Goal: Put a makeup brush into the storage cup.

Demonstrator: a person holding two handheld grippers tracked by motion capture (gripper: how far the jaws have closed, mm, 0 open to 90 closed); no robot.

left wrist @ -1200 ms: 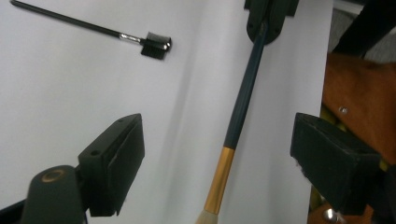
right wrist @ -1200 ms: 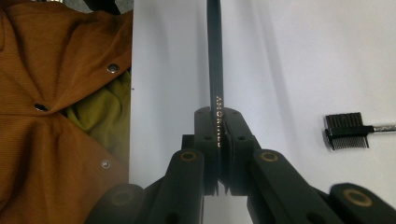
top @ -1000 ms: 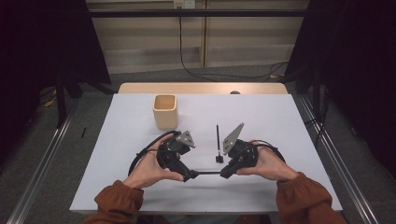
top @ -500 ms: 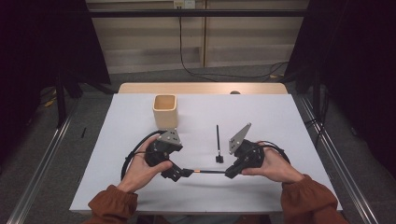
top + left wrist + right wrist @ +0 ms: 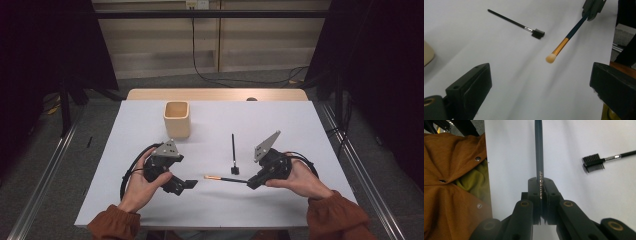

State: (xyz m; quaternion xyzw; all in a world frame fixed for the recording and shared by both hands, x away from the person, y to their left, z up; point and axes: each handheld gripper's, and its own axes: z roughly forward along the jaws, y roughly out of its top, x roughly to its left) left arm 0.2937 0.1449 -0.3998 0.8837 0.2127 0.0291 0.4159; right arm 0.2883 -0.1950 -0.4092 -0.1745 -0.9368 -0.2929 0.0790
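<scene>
Right now the right gripper (image 5: pixel 254 182) is clamped on the dark handle of a makeup brush (image 5: pixel 225 179), holding it level just above the white table (image 5: pixel 300 125), pale tip pointing toward the left gripper (image 5: pixel 187 185), whose jaws stand wide apart just short of that tip. My guess is a carry to the beige cup (image 5: pixel 177 119), well beyond the brush. A black comb brush (image 5: pixel 233 152) lies between brush and cup, slightly right. Both hands sit low, wrists near the table's front edge

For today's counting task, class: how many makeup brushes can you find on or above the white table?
2. A gold-banded brush is clamped in the right tool; a black comb brush lies on the table, right of the cup.
</scene>
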